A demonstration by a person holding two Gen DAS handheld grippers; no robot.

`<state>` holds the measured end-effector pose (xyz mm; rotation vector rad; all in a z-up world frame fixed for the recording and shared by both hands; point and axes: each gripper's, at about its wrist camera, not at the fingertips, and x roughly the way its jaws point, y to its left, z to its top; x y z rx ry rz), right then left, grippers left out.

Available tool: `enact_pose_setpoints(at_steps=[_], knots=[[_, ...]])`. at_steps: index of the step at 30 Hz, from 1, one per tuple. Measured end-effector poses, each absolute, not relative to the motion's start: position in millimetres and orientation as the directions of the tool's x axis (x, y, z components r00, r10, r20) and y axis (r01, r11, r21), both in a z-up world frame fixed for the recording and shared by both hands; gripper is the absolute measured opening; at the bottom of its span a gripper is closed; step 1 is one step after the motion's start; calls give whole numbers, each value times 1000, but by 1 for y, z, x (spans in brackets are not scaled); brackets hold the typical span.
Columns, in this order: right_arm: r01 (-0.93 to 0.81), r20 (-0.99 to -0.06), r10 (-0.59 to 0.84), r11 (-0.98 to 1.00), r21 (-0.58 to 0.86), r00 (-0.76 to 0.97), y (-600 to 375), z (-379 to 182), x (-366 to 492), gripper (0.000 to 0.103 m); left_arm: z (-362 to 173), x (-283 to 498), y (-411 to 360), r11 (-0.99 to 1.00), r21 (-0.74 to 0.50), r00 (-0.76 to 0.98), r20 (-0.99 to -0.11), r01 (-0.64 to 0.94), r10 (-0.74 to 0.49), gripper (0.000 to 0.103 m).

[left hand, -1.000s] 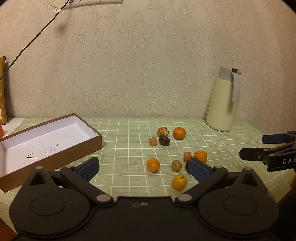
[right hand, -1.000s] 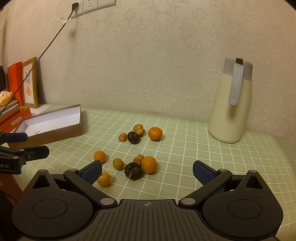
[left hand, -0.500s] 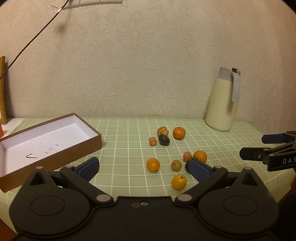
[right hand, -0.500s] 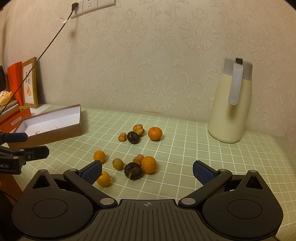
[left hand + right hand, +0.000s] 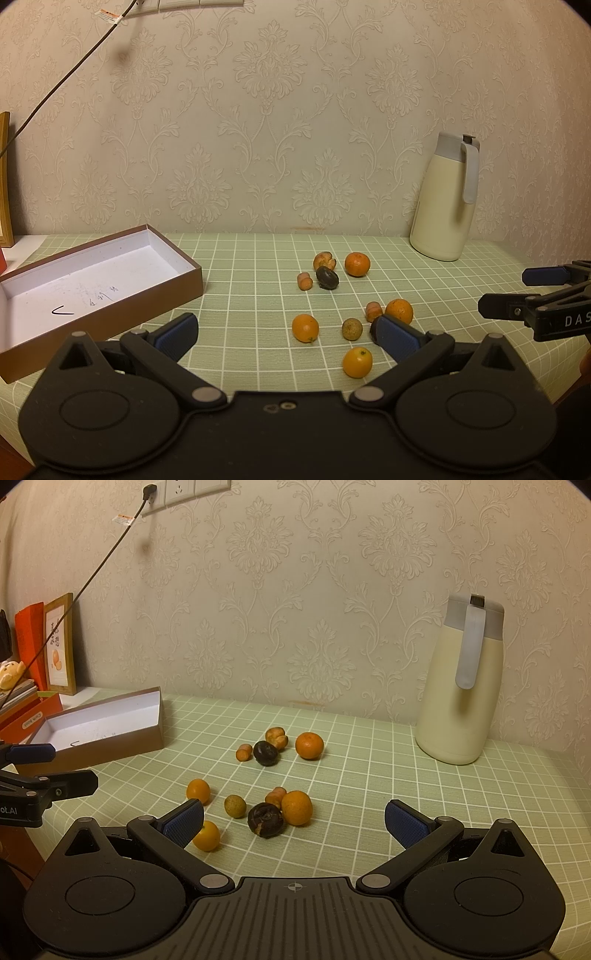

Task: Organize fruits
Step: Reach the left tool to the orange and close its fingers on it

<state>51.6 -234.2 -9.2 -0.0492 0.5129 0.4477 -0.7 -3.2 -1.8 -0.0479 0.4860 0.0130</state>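
Several small fruits lie on the green checked tablecloth (image 5: 240, 295): oranges (image 5: 357, 264) (image 5: 305, 327) (image 5: 357, 362), dark round fruits (image 5: 265, 819) (image 5: 265, 753), a greenish one (image 5: 235, 805) and small reddish ones (image 5: 274, 795). An open brown box with a white inside (image 5: 92, 280) stands at the left. My left gripper (image 5: 286, 334) is open and empty, near the front fruits. My right gripper (image 5: 293, 821) is open and empty, just in front of the near cluster. Each gripper shows in the other's view, at the right (image 5: 532, 295) and at the left (image 5: 48, 771).
A cream thermos jug (image 5: 463, 686) stands at the back right by the wallpapered wall. A framed picture (image 5: 59, 646), orange boxes (image 5: 26, 716) and a hanging cable (image 5: 99, 565) are at the far left. The table's front edge runs below both grippers.
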Motion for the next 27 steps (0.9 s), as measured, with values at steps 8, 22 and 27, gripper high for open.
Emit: enact_pose_setpoints(at_steps=[8,22,27], knots=[[-421,-482,400,905,70,780,-235,-11,51,103,-5,6,-6,999,-39,871,-491,-19,-3,97],[-318,-513,312,945,80,799,-250,-29,90,103,-52,74,-9,996,-80,800,-600,-39,-17,41],[-294,-530,289,953,77,797,-250,-40,116,103,-59,93,-14,996,-75,801,-598,-40,-13,44]])
